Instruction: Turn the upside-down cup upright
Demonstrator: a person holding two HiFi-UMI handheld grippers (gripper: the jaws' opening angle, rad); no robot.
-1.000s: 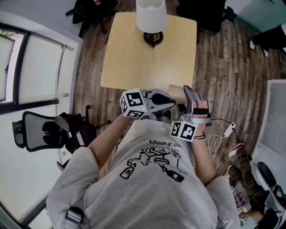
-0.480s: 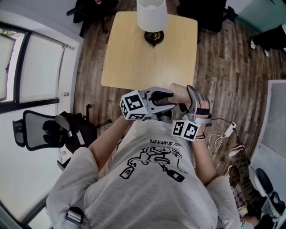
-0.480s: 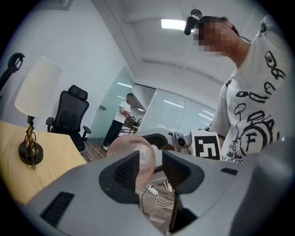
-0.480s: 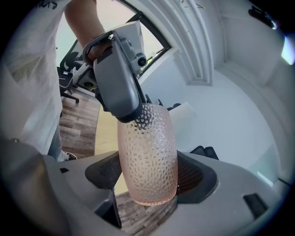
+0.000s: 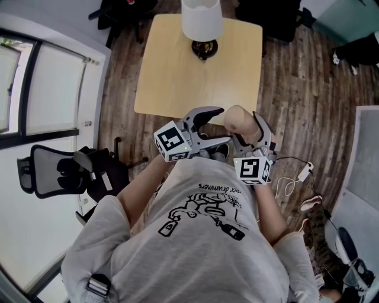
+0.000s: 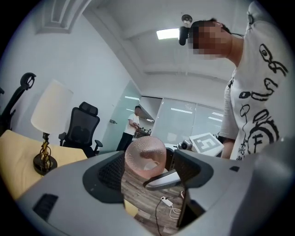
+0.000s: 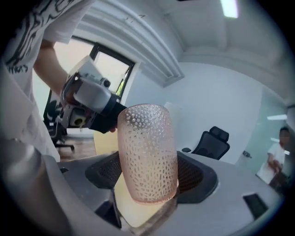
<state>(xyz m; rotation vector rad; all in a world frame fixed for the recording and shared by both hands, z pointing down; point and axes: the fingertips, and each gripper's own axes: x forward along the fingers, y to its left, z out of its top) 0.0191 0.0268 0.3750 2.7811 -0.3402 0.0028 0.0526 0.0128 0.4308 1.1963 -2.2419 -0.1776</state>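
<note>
Right gripper (image 7: 150, 177) clamps the cup (image 7: 147, 143); level left gripper's (image 5: 220, 124) jaws just opened off it

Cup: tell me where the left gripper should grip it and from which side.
Probably grip the cup on its free dimpled wall, beyond the fingers of the right gripper, coming end-on. The left gripper, jaws just opened and touching nothing, faces that round end.

Cup (image 7: 147, 154): translucent, dimpled all over. Table (image 5: 177, 77): smooth matt pale wood. Floor (image 5: 296, 89): dark grained wood planks. Lampshade (image 5: 201, 18): matt white.
</note>
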